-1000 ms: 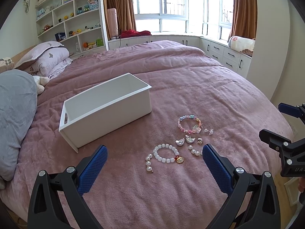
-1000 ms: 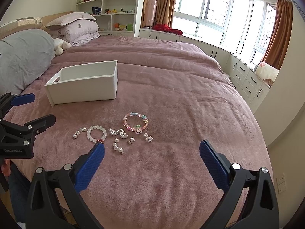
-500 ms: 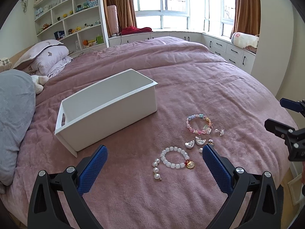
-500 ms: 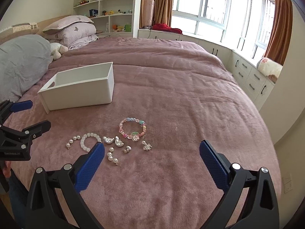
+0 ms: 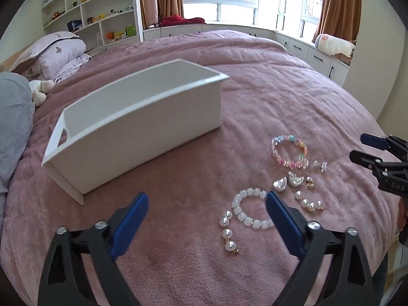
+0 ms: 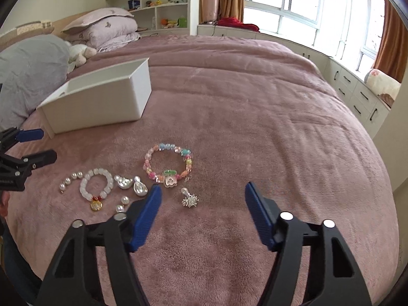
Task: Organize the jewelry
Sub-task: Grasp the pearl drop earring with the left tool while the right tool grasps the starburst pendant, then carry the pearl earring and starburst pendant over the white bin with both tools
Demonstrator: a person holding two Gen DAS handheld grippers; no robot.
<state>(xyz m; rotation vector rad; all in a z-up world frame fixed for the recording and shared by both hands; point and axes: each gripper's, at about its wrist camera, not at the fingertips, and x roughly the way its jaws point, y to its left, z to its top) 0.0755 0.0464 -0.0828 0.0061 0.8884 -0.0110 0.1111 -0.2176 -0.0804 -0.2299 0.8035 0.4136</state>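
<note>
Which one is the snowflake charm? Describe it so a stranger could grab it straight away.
On the pink blanket, find the multicolored bead bracelet in front of the white storage box. Just below its heart pendant lies the snowflake charm: small, silver and spiky, unlike the smooth silver earrings and round pearls nearby.

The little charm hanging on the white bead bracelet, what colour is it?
Gold, with red beads just above it; the charm on the white bead bracelet shows best in the right wrist view.

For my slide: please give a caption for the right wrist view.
Open right gripper above jewelry on pink bed.

White bracelet (image 5: pixel 251 210) partly hidden by finger; box (image 5: pixel 132 127) motion-blurred.
</note>
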